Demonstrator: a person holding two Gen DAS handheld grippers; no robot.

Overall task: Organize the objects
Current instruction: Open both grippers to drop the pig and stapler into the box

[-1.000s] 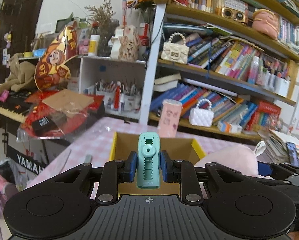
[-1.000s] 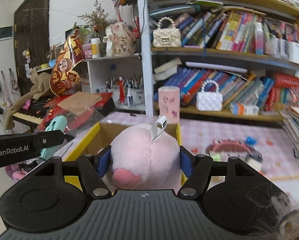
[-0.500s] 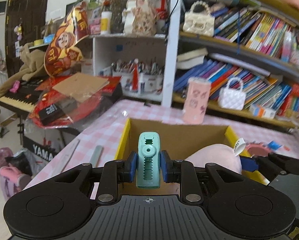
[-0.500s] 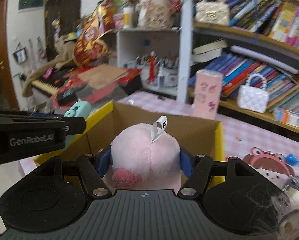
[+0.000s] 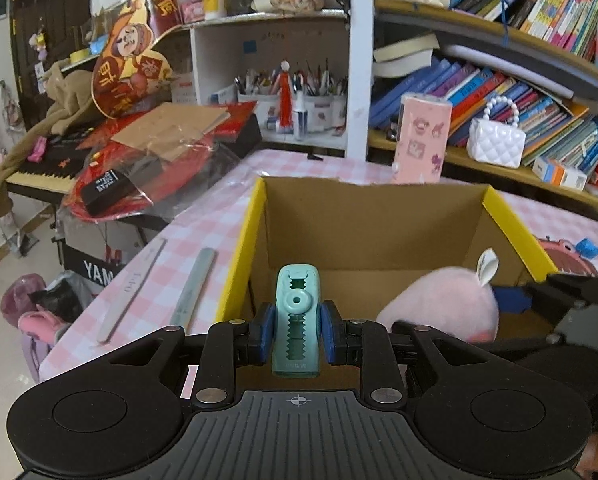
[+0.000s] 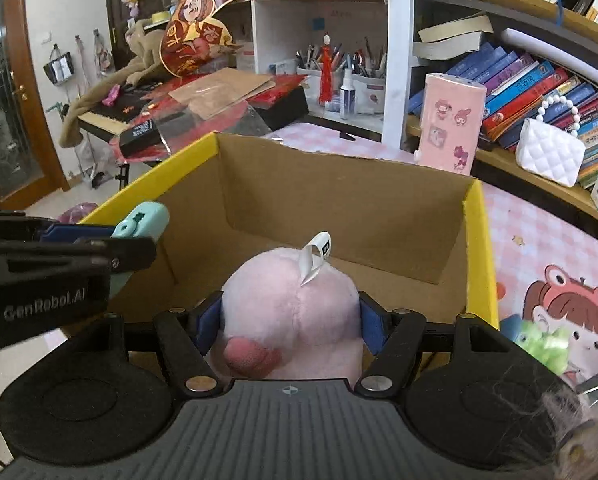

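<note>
An open cardboard box (image 5: pixel 259 216) with yellow-edged flaps stands on the pink checked table; it also shows in the right wrist view (image 6: pixel 475 240). My left gripper (image 5: pixel 296 334) is shut on a teal toothed clip (image 5: pixel 296 320), held over the box's near left corner. My right gripper (image 6: pixel 291 322) is shut on a pink plush toy (image 6: pixel 291 308) with a white tag, held over the box's near side. In the left wrist view the plush (image 5: pixel 439 304) sits at the right inside the box opening. The clip (image 6: pixel 139 224) shows at the left in the right wrist view.
Two flat grey strips (image 5: pixel 191 288) lie on the table left of the box. A pink sticker-covered case (image 5: pixel 419 140) and a white quilted bag (image 5: pixel 495 144) stand behind it by the bookshelves. A cartoon mat (image 6: pixel 559 320) lies at the right. A keyboard piano (image 5: pixel 39 168) stands at the left.
Both grippers have moved forward and down over the box with their loads still held. The box opening now fills more of both views.
</note>
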